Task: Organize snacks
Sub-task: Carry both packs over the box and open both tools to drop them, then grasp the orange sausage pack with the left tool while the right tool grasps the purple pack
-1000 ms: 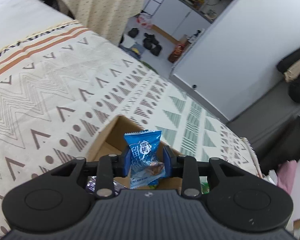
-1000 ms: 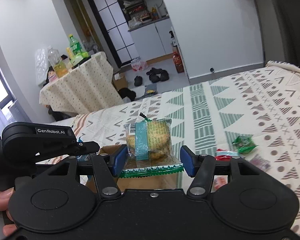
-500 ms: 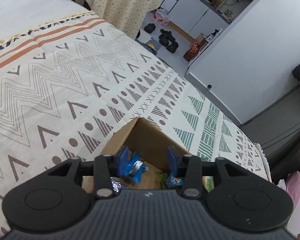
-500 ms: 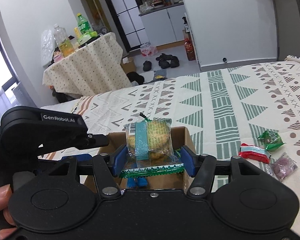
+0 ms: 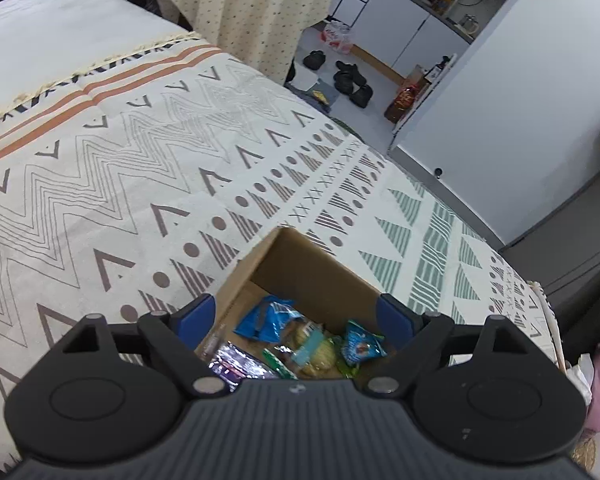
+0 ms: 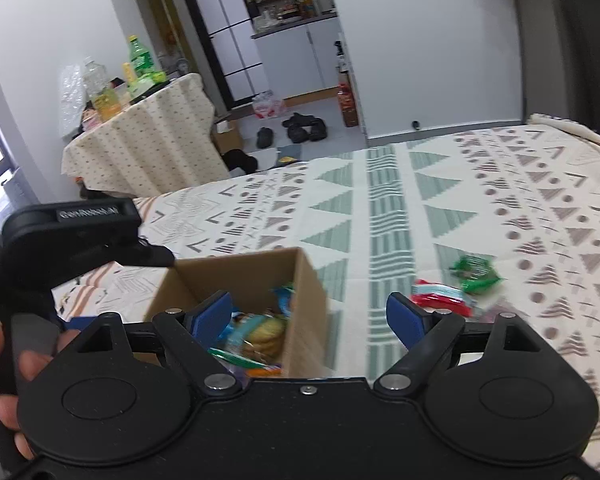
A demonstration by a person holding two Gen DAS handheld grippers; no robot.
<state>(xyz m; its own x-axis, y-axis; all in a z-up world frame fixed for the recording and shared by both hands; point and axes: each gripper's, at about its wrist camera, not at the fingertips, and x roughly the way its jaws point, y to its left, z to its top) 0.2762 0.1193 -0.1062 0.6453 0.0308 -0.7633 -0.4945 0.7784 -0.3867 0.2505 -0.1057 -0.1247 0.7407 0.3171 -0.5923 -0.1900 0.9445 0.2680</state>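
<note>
Drop step looks done: both tongs gape wide and empty over the cardboard box on the bed. Left tongs hang right above the snacks in the box, tilted down. Right tongs sit level, straddling the box's right wall. Next: swing right to the red packet and green packet, near right of box; come down flat, pinch one.
</note>
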